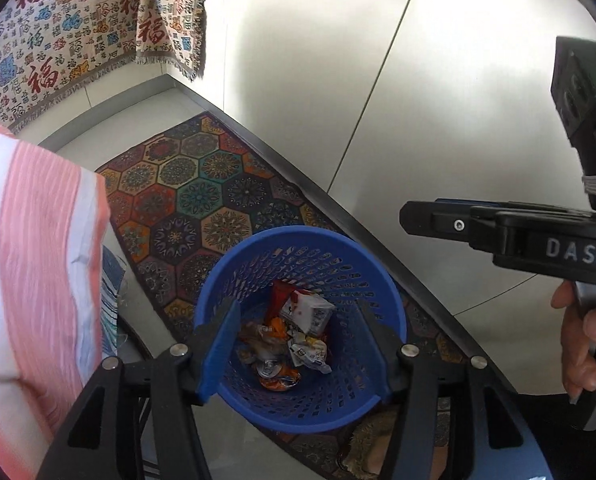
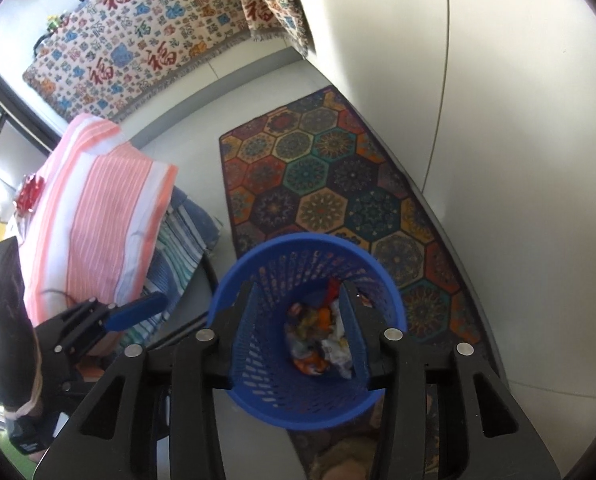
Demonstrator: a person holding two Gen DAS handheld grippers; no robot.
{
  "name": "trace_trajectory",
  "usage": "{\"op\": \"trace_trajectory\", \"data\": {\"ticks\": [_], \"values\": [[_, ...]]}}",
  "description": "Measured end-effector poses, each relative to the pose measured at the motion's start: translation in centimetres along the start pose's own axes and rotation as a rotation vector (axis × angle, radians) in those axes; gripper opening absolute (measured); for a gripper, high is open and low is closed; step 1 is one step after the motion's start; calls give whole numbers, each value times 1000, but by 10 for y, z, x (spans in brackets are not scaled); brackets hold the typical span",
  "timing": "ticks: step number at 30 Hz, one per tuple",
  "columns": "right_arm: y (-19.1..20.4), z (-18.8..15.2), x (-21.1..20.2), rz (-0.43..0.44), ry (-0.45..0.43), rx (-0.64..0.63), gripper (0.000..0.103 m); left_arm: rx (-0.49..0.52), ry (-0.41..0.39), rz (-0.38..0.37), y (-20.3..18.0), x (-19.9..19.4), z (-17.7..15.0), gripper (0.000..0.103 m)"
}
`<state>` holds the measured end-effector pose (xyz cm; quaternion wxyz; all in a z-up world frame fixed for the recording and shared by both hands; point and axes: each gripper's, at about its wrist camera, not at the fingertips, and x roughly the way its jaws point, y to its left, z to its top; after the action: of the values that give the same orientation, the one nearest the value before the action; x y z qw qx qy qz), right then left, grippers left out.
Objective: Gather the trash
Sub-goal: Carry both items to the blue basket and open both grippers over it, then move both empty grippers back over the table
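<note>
1. Your left gripper (image 1: 298, 344) hangs over the blue basket (image 1: 234, 280), pointing steeply down into it. Jaws apart, nothing between the pads; you only see trash far below through the gap.
2. Your right gripper (image 2: 300, 336) is over the same blue basket (image 2: 234, 284), also aimed down. Jaws parted, pads not pressing on anything.
3. No earlier view here, so only the current state: both grippers empty-handed.
4. The trash (image 1: 294, 340) lies at the bottom of the basket: a red-and-white carton, crumpled wrappers, a crushed can, orange bits. In the right wrist view the same heap (image 2: 322, 340) is blurrier; single items are hard to tell apart.
5. The basket stands on the edge of the patterned rug (image 1: 194, 192), partly over the pale floor (image 1: 110, 120). Rug runs along the white wall (image 1: 378, 60).
6. In the left wrist view your right hand (image 1: 586, 344) shows at the right edge, wrapped on the handle of the right gripper, whose black body is lettered "DAS".
7. In the right wrist view the left gripper's blue finger (image 2: 138, 312) sticks in from the lower left, beside the basket rim.
8. A pink-and-white striped cloth (image 2: 98, 208) sits left of the basket, over a blue-green striped fabric (image 2: 182, 240).
9. A cream throw with red characters (image 2: 138, 40) hangs in the background.
</note>
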<state>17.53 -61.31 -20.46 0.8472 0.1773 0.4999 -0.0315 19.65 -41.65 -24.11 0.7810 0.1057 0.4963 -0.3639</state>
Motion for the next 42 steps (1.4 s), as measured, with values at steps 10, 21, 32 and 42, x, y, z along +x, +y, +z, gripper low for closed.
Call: {"op": "trace_trajectory", "data": {"ticks": [10,21,32,42], "values": [[77,-19,-28,-103,-139,-226,82,47,-123,40,14,-112,-46,60],[256,-80,-41,115,-199,-500,93,-83,-192,230,133,-229,-127,64],[387,-119,27,115,-78,-665,95,-321,-206,326,272,-247,-150,66],[402,-133,39,134,-106,-673,103,-288,-191,306,331,-213,-98,83]]}}
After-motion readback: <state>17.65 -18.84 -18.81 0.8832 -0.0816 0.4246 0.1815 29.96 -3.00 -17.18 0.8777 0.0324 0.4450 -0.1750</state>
